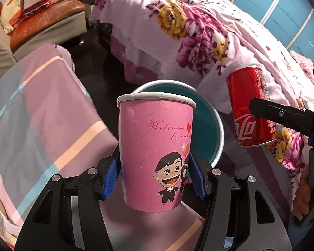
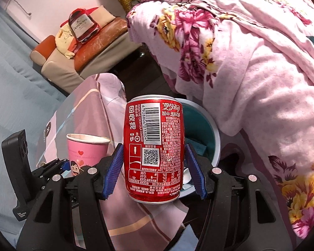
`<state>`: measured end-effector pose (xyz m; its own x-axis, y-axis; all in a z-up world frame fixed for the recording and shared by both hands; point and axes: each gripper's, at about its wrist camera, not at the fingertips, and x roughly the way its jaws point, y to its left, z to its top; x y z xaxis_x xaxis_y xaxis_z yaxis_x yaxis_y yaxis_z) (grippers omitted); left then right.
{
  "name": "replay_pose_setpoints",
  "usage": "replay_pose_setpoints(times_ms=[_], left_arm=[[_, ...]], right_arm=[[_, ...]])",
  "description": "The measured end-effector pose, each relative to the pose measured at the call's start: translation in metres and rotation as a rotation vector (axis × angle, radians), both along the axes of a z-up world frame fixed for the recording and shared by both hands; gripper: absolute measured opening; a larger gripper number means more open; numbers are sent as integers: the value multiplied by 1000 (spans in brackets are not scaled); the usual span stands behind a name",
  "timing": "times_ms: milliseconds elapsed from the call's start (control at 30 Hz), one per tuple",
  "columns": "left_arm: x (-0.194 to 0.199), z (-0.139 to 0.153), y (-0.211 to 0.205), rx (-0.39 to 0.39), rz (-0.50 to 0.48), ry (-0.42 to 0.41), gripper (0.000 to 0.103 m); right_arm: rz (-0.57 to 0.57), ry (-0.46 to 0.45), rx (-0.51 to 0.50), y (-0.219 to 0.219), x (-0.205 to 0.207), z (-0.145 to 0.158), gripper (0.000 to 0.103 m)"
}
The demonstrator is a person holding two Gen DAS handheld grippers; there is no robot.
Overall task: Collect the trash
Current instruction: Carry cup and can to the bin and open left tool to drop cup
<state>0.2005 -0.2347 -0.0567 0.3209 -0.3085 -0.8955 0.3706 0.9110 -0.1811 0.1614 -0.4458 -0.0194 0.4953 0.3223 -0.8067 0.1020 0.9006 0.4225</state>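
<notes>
The left gripper (image 1: 155,173) clamps a pink paper cup (image 1: 156,146) between its blue pads (image 1: 195,175), the cup upright and printed with a cartoon couple. Behind the cup stands a teal bin (image 1: 207,113) with a pale rim, its mouth open. To the right, a red cola can (image 1: 250,106) hangs upside down, tilted, with a black finger of the right gripper (image 1: 268,109) across it. A floral blanket (image 1: 198,31) lies behind, and a striped cloth (image 1: 41,115) on the left.
</notes>
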Motion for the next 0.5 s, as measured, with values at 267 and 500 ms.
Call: replay_pose_setpoints(times_ms=[267, 500], left_arm=[[8, -15, -8, -6, -15, 35, 62], [12, -20, -11, -5, -6, 38, 92]], right_arm=[[-11, 26, 3, -5, 5, -11, 57], [-10, 39, -7, -3, 11, -14, 57]])
